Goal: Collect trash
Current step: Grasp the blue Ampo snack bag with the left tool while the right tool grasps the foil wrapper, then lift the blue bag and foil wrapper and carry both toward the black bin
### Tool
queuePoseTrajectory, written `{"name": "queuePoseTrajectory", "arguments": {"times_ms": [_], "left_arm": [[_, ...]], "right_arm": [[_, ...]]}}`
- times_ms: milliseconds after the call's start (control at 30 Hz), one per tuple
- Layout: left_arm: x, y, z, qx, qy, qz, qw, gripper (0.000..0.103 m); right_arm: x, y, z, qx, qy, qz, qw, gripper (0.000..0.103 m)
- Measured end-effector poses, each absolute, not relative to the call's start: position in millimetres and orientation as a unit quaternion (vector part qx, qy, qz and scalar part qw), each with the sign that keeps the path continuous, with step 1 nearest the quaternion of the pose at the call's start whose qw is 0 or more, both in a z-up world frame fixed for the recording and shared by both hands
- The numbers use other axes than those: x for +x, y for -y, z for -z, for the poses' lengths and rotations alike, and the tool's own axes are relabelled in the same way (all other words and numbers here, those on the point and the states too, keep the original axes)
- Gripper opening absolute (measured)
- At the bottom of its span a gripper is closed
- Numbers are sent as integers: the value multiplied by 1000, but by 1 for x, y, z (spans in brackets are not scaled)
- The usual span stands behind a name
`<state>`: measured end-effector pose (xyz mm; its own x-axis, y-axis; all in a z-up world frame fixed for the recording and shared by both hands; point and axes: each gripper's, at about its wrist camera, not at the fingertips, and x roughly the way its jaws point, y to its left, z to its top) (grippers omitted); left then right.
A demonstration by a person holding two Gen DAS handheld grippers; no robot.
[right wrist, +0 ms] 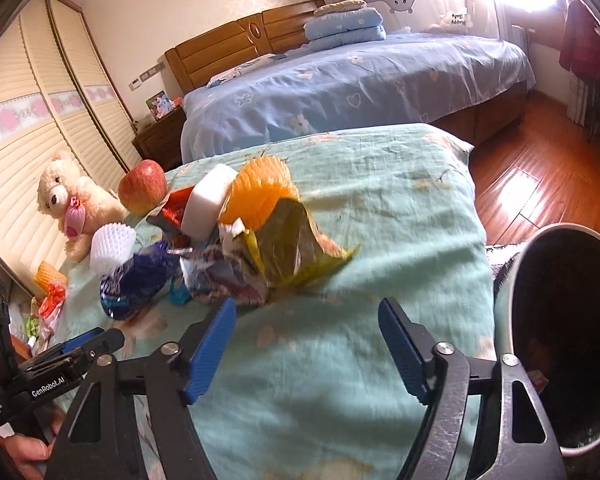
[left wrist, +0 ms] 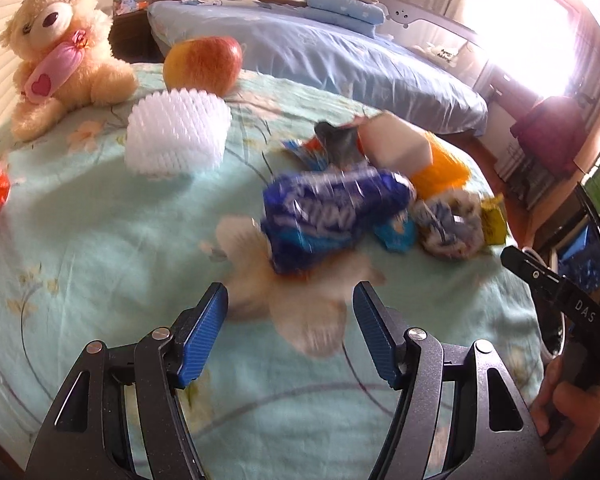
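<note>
1. The teal bedspread (right wrist: 380, 184) holds nearly all of the trash in 1 loose pile near its middle; judged from this, collecting has hardly begun.
2. The bin (right wrist: 556, 344), dark inside, stands at the bed's right edge beside the right gripper. Something small seems to lie in it, but I cannot tell what.
3. The teddy bear (left wrist: 60, 52) and apple (left wrist: 202, 64) sit at the far side, apart from the pile, and are probably not trash.
4. The white foam net (left wrist: 178, 130) stands alone between the apple and the pile.
5. In the pile: a blue snack wrapper (left wrist: 328, 216), an orange foam net (right wrist: 260, 192), a white block (right wrist: 210, 200), a yellow-green wrapper (right wrist: 292, 240) and smaller scraps.
6. A pale, blurred tissue-like piece (left wrist: 300, 304) lies nearest the left gripper.
7. The left gripper (left wrist: 290, 300) has its fingers spread, holding nothing.
8. The right gripper (right wrist: 306, 316) is likewise spread and empty, just short of the yellow-green wrapper.
</note>
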<state>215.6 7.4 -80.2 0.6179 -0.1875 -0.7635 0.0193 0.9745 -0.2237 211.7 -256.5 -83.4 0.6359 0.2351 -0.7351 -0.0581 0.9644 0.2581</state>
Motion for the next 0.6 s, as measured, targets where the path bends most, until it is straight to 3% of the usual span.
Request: {"name": "queuePoseTrajectory", "arguments": {"times_ms": [200, 300, 367, 400, 433, 600], "left_arm": [[239, -4, 80, -96, -429, 66, 896, 68], [245, 1, 83, -91, -430, 72, 895, 66], [246, 5, 83, -88, -429, 80, 896, 49], [247, 6, 84, -87, -431, 87, 894, 38], [247, 7, 84, -87, -432, 90, 893, 36], [242, 6, 82, -85, -425, 93, 896, 26]], "right_arm": [[232, 252, 88, 103, -419, -82, 898, 67], [240, 252, 93, 107, -426, -83, 895, 53], [242, 253, 95, 107, -429, -82, 893, 29], [242, 253, 96, 108, -431, -83, 892, 22], [242, 254, 97, 111, -433, -85, 891, 15], [234, 256, 94, 115, -425, -85, 894, 2]]}}
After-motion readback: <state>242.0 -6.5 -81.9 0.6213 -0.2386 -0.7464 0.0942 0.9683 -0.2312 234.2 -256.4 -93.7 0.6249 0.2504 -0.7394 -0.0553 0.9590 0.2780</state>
